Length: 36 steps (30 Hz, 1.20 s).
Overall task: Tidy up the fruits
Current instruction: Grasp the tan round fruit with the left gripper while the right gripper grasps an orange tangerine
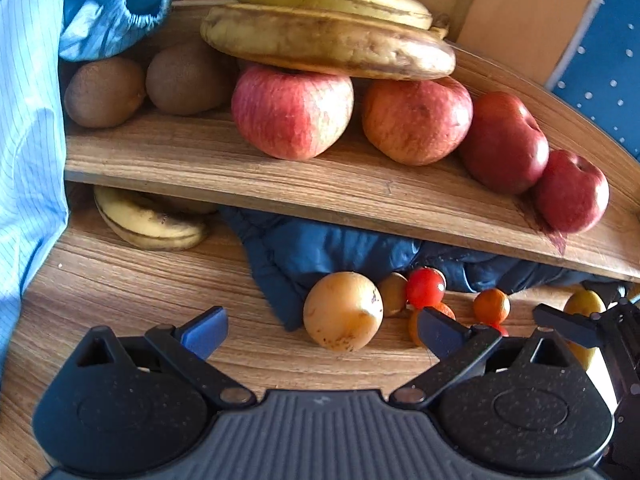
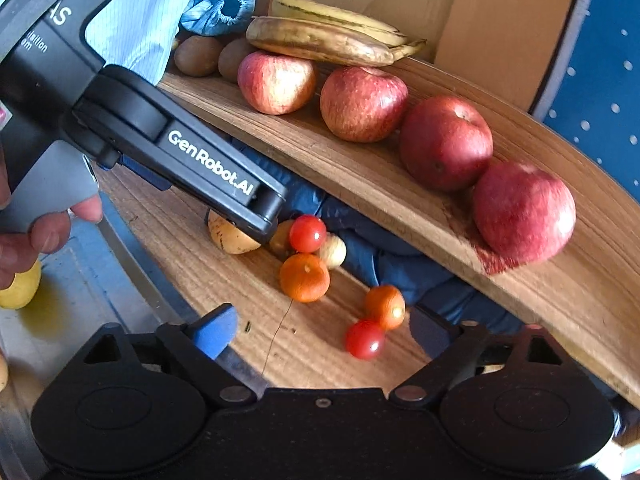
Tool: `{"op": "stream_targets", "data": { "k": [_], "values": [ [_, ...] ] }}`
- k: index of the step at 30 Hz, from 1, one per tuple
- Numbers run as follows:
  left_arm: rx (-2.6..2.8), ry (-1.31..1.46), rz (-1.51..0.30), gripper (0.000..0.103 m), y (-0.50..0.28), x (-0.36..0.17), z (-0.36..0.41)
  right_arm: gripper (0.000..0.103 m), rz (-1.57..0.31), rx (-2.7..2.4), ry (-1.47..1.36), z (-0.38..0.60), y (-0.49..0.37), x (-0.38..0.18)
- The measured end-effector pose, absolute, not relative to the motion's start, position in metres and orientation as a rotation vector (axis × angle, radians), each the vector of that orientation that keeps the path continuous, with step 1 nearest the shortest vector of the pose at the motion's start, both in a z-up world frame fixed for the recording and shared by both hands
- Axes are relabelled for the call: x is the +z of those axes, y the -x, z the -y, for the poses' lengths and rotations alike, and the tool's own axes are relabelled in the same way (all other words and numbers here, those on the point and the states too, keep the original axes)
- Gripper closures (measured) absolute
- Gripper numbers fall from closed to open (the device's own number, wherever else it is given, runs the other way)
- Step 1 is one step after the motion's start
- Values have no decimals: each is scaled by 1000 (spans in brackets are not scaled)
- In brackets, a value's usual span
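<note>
1. The upper shelf [image 1: 208, 160] carries four apples [image 1: 292, 114] in a row, two kiwis [image 1: 105, 92] at its far left and two bananas [image 1: 328, 46] resting on the apples; its near strip is bare
2. The lower board [image 1: 120, 288] has open wood at the near left; a third banana [image 1: 150, 224] lies under the shelf edge, seen only in the left view
3. A blue cloth [image 1: 320, 252] lies under the shelf
4. A pear [image 1: 342, 312] sits between the wide-open left gripper [image 1: 320, 330] fingers, untouched
5. The right view alone shows the left gripper's body with a hand [image 2: 28, 236] on it and a yellow fruit [image 2: 20, 288] off the board's edge
6. The right gripper [image 2: 324, 334] is spread wide and empty, near two oranges [image 2: 305, 278] and two tomatoes [image 2: 307, 234]
</note>
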State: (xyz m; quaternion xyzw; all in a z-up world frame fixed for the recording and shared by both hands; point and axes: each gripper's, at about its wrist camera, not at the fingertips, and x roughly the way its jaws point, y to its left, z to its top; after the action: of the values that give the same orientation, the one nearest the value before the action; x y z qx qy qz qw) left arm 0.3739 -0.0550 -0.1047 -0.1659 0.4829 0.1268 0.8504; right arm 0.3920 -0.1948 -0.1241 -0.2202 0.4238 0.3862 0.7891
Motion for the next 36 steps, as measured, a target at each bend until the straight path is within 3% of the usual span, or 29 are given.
{"op": "stream_targets", "data": {
  "k": [7,13,22,36],
  "values": [
    [252,414,-1014,3,-380,-109,53,22,-927,887,446,187,-400,-129],
    [235,446,-1020,13,-385,-111,54,32,-922,913,455,177,-400,-134],
    [215,476,-1025,22,-388,-112,55,54,-927,910,469,169,-399,-140],
    [217,503,-1016,36,-383,-109,49,63,-938,907,464,164,-406,-150]
  ]
}}
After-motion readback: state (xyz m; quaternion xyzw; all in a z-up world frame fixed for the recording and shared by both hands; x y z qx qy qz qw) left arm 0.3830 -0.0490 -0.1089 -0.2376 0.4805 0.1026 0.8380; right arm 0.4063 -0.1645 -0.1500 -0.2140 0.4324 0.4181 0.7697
